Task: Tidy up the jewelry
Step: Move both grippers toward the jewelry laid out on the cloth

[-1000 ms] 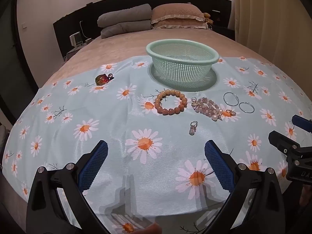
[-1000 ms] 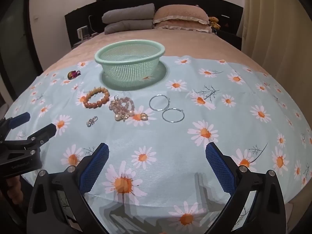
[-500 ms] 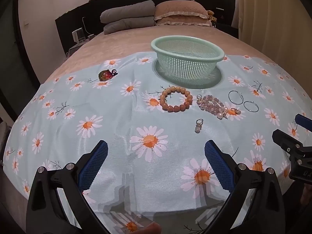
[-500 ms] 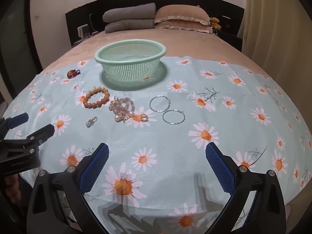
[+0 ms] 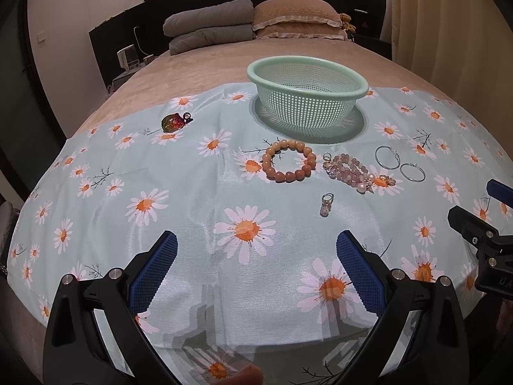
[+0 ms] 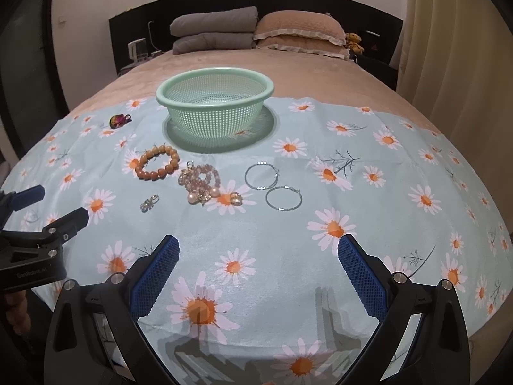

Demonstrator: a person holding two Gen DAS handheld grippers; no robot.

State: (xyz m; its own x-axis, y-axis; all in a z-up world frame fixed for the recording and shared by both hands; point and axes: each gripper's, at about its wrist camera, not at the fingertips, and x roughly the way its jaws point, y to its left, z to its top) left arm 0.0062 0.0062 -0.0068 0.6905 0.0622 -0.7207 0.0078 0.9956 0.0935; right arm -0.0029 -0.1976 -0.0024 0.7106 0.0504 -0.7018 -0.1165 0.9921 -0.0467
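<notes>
Everything to be sorted lies on the daisy-print cloth (image 5: 198, 192) spread over the bed, in a loose row just on the near side of the mint-green basket (image 5: 306, 96), which has nothing in it. The left gripper (image 5: 256, 256) hangs low at the near edge, jaws spread wide and holding nothing; the right gripper (image 6: 258, 258) is the same, just to its right. Straight ahead of the left jaws and closest to them lies the small sparkly charm (image 5: 327, 203), its long axis running near to far. Beyond it sits the peach bead bracelet (image 5: 288, 164), a closed ring lying flat. The pink bead cluster (image 6: 202, 181) and two silver hoops (image 6: 272, 186) lie more in front of the right gripper. A dark iridescent pendant (image 5: 173, 122) sits well apart, far left.
</notes>
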